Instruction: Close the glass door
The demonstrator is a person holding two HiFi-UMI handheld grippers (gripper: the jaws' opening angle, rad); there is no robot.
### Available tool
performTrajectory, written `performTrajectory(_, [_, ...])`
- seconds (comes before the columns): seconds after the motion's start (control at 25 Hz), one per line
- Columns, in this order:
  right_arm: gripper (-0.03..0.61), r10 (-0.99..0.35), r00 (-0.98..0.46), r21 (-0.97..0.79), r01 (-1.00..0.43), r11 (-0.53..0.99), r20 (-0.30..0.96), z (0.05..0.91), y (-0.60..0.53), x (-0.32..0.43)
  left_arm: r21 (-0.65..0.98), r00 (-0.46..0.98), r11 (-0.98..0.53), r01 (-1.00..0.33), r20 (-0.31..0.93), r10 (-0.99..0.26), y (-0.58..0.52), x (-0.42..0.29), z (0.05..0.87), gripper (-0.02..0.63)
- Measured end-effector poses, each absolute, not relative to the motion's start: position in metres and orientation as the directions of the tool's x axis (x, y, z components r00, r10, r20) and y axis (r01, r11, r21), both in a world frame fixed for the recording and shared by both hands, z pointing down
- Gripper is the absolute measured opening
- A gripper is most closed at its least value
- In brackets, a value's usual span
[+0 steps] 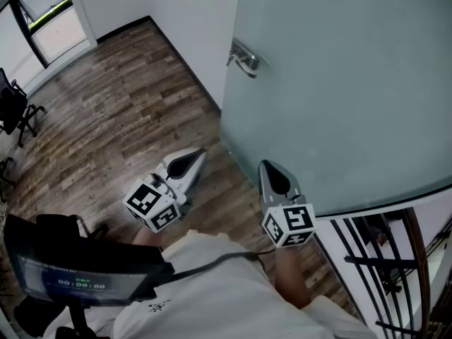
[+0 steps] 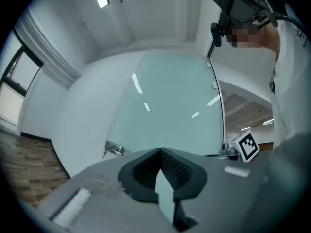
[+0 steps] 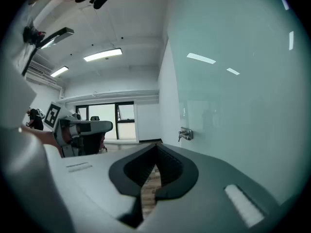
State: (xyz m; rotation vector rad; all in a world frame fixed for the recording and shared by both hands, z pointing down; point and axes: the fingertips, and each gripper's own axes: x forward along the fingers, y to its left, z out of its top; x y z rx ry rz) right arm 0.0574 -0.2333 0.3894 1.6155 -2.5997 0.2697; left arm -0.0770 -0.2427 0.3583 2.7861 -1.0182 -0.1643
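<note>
The frosted glass door [image 1: 339,83] fills the right of the head view, with its metal handle [image 1: 245,61] near its left edge. My right gripper [image 1: 265,165] is shut with nothing in it, its tip close to the door's lower part; whether it touches the glass I cannot tell. My left gripper [image 1: 200,153] is shut and empty too, over the floor left of the door. The left gripper view shows its closed tips [image 2: 160,150] aimed at the glass [image 2: 170,96] and the handle [image 2: 114,149]. In the right gripper view the closed tips [image 3: 156,145] run along the glass [image 3: 243,96], the handle [image 3: 185,134] ahead.
Wood-plank floor [image 1: 106,119] spreads to the left, bounded by a white wall [image 1: 191,20]. A black office chair [image 1: 14,108] and a window [image 1: 46,9] are at the far left. A dark metal railing [image 1: 381,267] stands at the lower right.
</note>
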Motion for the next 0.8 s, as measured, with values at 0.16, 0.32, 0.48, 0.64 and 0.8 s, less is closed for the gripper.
performTrajectory(0.16, [0.008,-0.884,-0.442,-0.111,-0.896,0.429,0.151,0.391,-0.234,0.066,0.182,0.768,-0.761,-0.622,-0.047,-0.639,-0.245,-0.069,0.358,0.006])
performTrajectory(0.32, [0.009,-0.882,-0.445,-0.110,-0.895,0.433,0.152,0.392,-0.232,0.071,0.184,0.765,-0.758,-0.626,-0.047,-0.643,-0.243,-0.063,0.358,0.006])
performTrajectory(0.48, [0.009,-0.878,-0.457,-0.123,-0.888,0.443,0.144,0.394,-0.228,0.076,0.191,0.757,-0.749,-0.635,-0.043,-0.652,-0.241,-0.057,0.360,0.006])
performTrajectory(0.64, [0.009,-0.873,-0.470,-0.148,-0.880,0.452,0.128,0.394,-0.226,0.084,0.198,0.751,-0.741,-0.641,-0.037,-0.660,-0.236,-0.049,0.363,0.006])
performTrajectory(0.8, [0.009,-0.852,-0.508,-0.146,-0.859,0.491,0.126,0.399,-0.222,0.090,0.210,0.747,-0.735,-0.645,-0.027,-0.664,-0.231,-0.038,0.370,0.006])
